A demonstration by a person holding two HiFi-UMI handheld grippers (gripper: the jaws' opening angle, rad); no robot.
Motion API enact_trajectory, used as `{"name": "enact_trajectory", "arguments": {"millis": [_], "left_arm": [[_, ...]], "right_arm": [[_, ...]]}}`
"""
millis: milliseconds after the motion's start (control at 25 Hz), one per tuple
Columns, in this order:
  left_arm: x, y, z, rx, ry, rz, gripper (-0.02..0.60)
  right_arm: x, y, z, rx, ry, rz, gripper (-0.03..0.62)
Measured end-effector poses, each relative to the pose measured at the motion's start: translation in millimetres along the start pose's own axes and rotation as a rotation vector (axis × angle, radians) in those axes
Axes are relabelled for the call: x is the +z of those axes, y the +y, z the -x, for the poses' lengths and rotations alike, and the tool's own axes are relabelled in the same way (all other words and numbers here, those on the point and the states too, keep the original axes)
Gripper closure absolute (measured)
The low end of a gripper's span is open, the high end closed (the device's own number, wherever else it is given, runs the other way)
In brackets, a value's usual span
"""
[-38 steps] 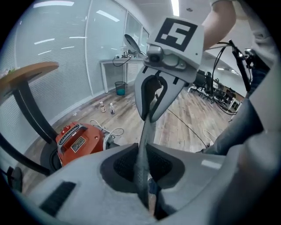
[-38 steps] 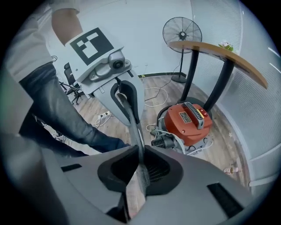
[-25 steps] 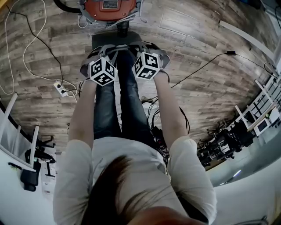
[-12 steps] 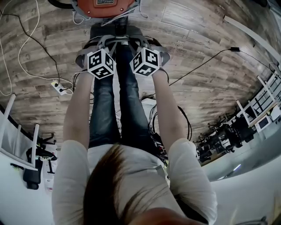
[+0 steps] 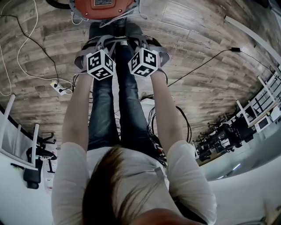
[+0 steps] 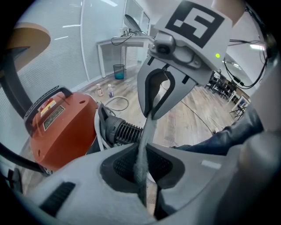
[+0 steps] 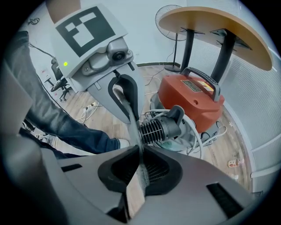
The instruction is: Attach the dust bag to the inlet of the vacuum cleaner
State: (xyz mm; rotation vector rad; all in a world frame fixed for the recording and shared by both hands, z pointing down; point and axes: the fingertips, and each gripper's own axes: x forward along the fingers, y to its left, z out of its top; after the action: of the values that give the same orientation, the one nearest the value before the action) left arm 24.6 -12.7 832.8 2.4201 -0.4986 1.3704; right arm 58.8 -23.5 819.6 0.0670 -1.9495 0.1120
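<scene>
1. At 12 o'clock of the head view: orange vacuum cleaner body [image 5: 103, 5], cropped by the frame edge. Just below it is a dark grey fabric dust bag [image 5: 94, 31], partly covered by the left gripper [image 5: 97, 46] and the right gripper [image 5: 142, 44], which sit side by side. This view does not show the jaws.
2. Left gripper view only: this gripper's jaws stand narrow, pinched on the bag's thin edge. The opposite gripper pinches the same edge at 12 o'clock. The vacuum's black handle and label sit at 9 o'clock.
3. Right gripper view only: this gripper's jaws are likewise narrow and clamped on the bag's edge. A black ribbed cylindrical inlet [image 7: 160, 127] lies at centre. A round wooden tabletop [image 7: 210, 30] on black legs is at 1 o'clock.
4. Head view only: the person's forearms and jeans, and a white power strip [image 5: 59, 87] at 9 o'clock.
5. Orientation: the bag is seen edge-on, stretched between the two grippers. Its long axis runs 9 to 3 o'clock in the head view and 6 to 12 in each gripper view. The inlet's open end faces the bag, just beside it; contact cannot be told.
</scene>
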Motion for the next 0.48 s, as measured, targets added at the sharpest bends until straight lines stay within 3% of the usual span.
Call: {"name": "enact_trajectory", "arguments": {"millis": [480], "left_arm": [[-1,14,0,0.019,0.008,0.006,0.535]], "right_arm": [[7,-13,-4,-0.01,0.0,0.019,0.56]]}}
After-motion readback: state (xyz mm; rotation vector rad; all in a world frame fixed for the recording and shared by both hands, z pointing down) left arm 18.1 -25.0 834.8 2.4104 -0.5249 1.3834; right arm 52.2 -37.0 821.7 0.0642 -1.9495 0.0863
